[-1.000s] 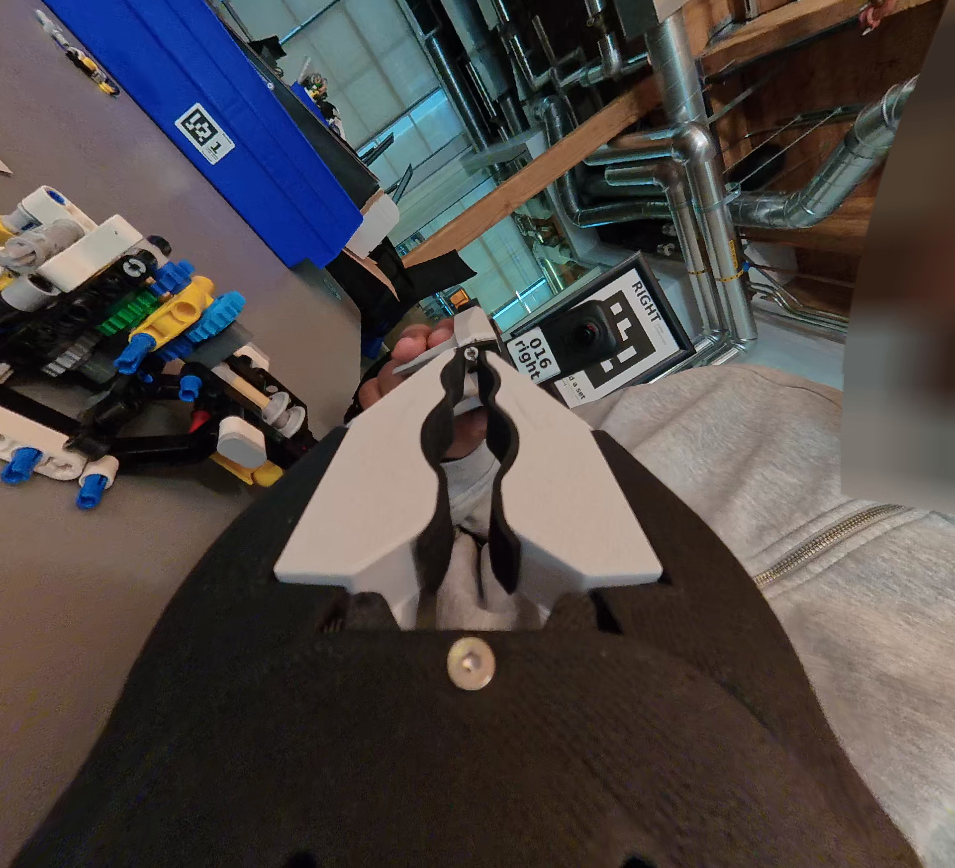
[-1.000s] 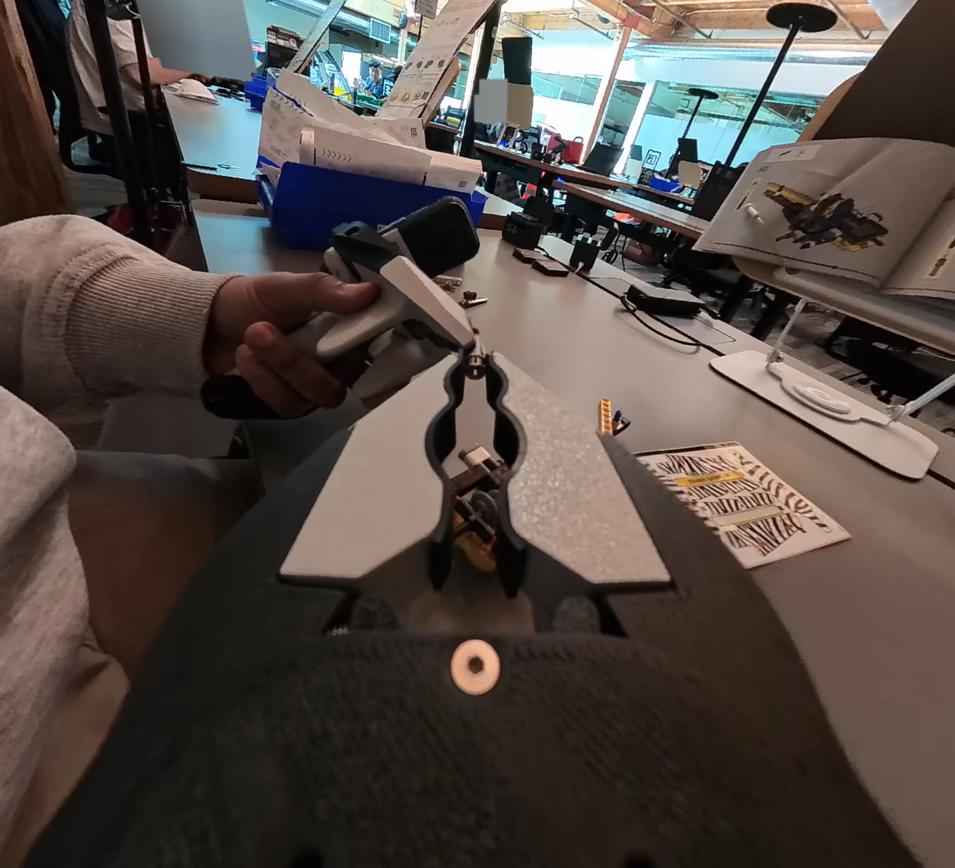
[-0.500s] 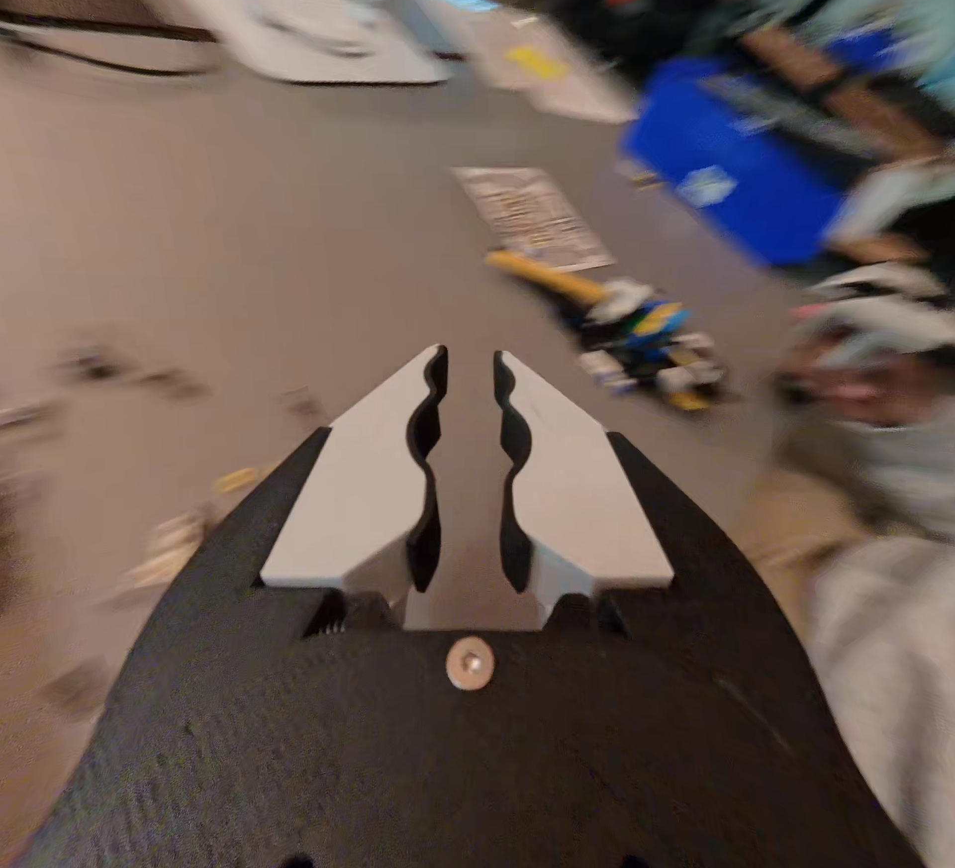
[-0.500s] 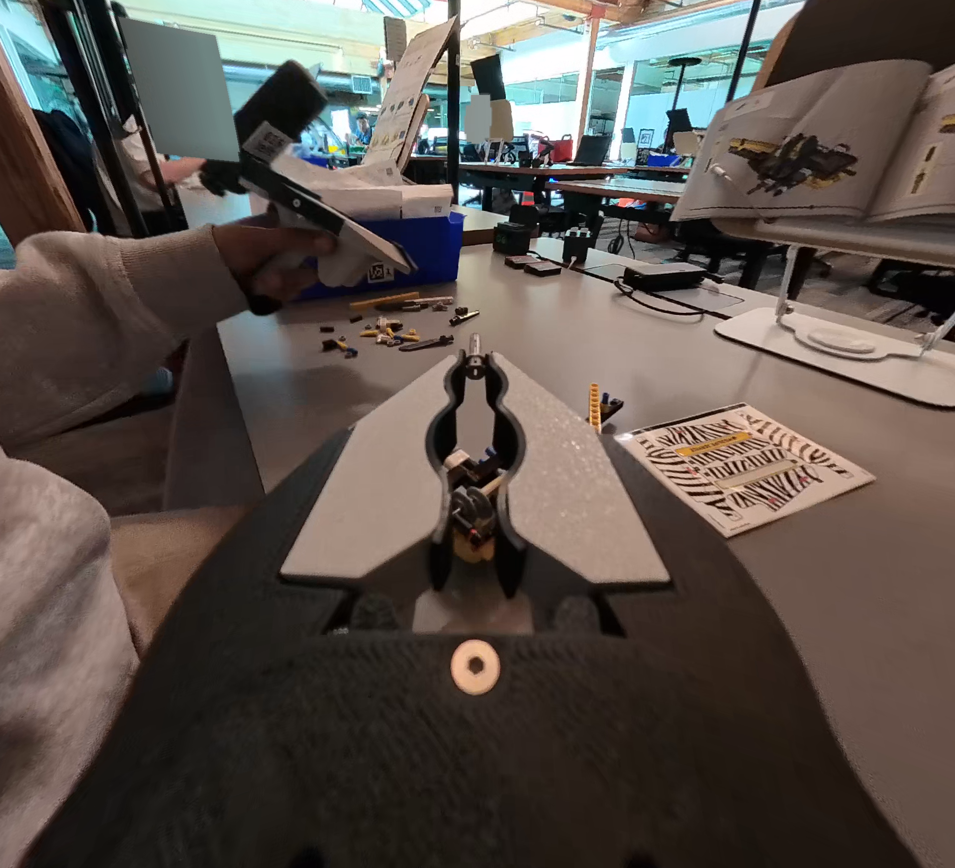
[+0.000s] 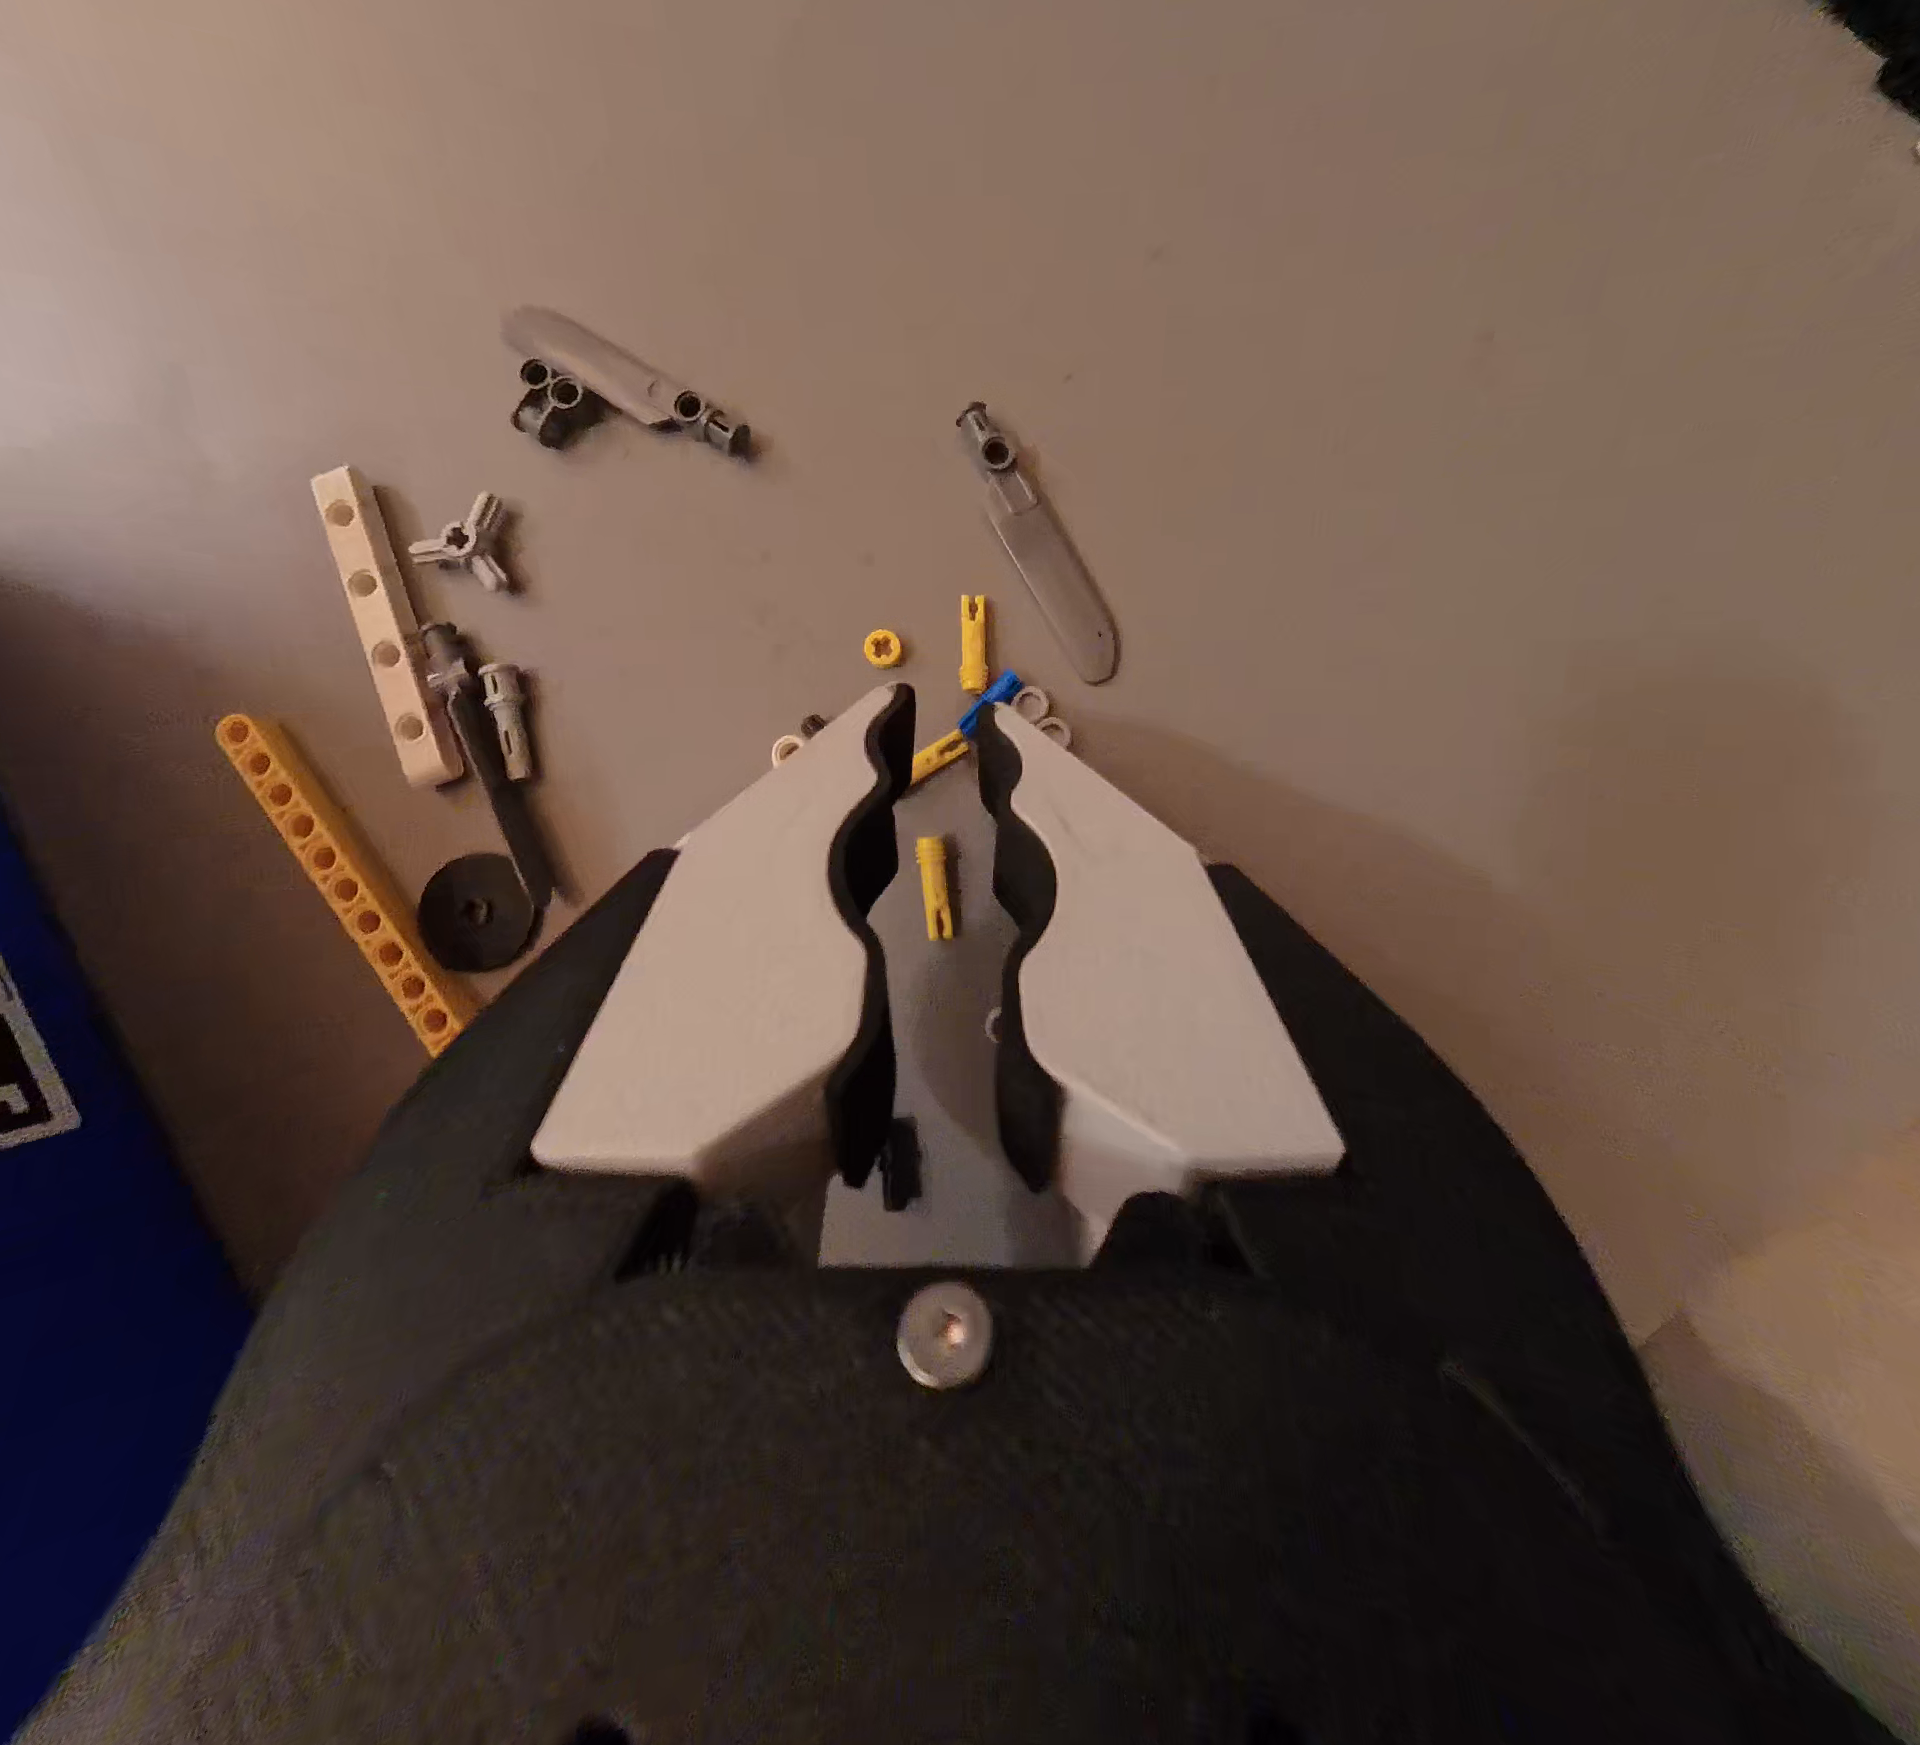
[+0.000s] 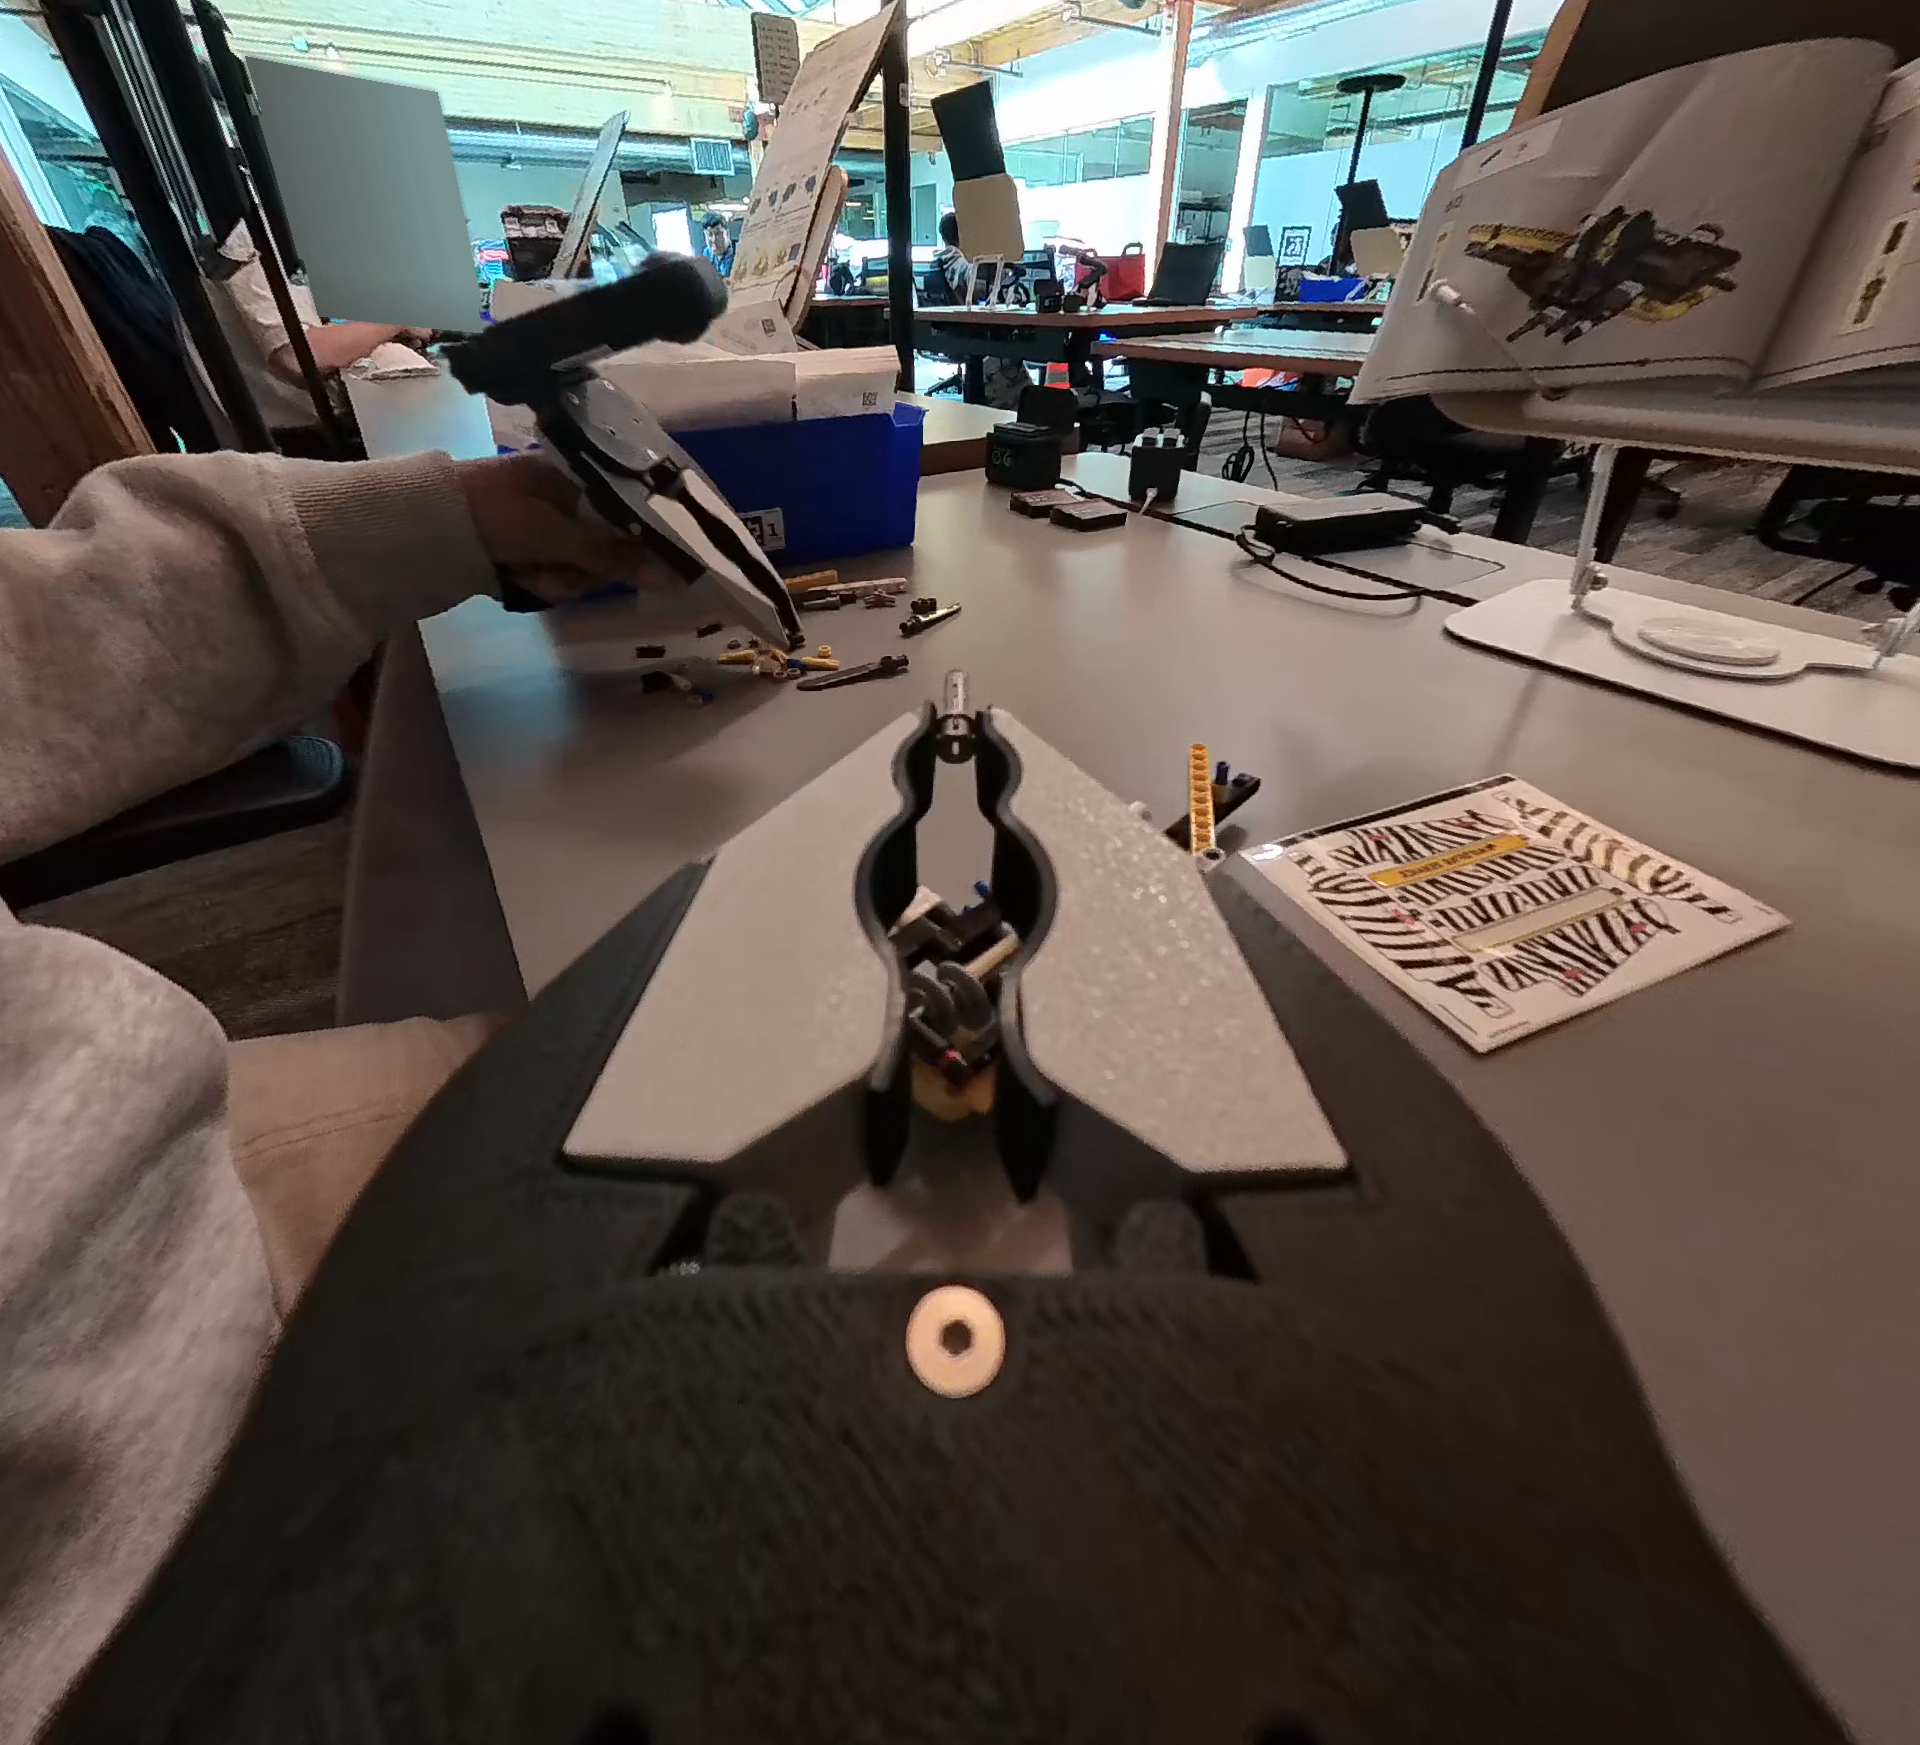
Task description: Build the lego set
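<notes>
My left gripper [image 5: 948,716] is open and points down at loose lego pieces on the grey table [image 5: 1247,241]. A small yellow pin [image 5: 935,887] lies between its fingers, and a blue-and-yellow pin [image 5: 961,734] lies at the tips. It also shows in the right wrist view [image 6: 784,635], tips low over the pile. My right gripper [image 6: 954,724] is shut on a short grey pin [image 6: 954,693] that sticks out past its tips. A small black, white and yellow lego assembly [image 6: 951,968] shows in the gap between its fingers; I cannot tell whether the pin belongs to it.
Around the left gripper lie a white beam [image 5: 384,635], a long yellow beam [image 5: 332,874], a black disc [image 5: 478,911] and two grey blades [image 5: 1044,552]. A blue bin [image 6: 821,480] stands behind the pile. A striped sticker sheet [image 6: 1507,895] and a booklet on a stand [image 6: 1662,261] are at right. Spacing between my two grippers at the tips: around 30 cm.
My left gripper has swung from facing the person to pointing down over the loose pieces, and it has opened. My right gripper stays shut on the grey pin and has barely moved.
</notes>
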A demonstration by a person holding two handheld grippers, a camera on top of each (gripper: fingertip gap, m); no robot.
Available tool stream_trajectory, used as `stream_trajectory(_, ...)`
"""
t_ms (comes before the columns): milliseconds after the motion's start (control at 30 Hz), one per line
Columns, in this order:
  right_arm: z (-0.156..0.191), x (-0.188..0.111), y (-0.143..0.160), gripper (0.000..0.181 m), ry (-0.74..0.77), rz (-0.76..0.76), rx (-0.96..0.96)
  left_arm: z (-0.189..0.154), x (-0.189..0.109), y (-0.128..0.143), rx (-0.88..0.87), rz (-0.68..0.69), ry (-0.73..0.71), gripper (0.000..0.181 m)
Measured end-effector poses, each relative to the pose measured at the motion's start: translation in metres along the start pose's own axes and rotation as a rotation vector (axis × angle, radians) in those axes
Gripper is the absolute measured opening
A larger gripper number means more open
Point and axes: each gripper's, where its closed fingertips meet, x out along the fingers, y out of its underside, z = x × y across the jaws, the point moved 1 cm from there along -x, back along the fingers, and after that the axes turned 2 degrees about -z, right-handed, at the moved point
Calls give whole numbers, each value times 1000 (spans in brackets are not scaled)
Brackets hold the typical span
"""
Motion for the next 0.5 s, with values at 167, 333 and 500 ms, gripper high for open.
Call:
stream_trajectory(167, 6, -4, -17, 5, -81, -116, 128, -9, 11, 6, 19, 42, 39, 10)
stream_trajectory(333, 6, -29, -57, 4, -349, -421, 574, -13, 12, 4, 23, 37, 38, 7)
stream_trajectory(500, -16, -58, -78, 4, -480, -672, 817, -16, 13, 3, 27, 23, 43, 6)
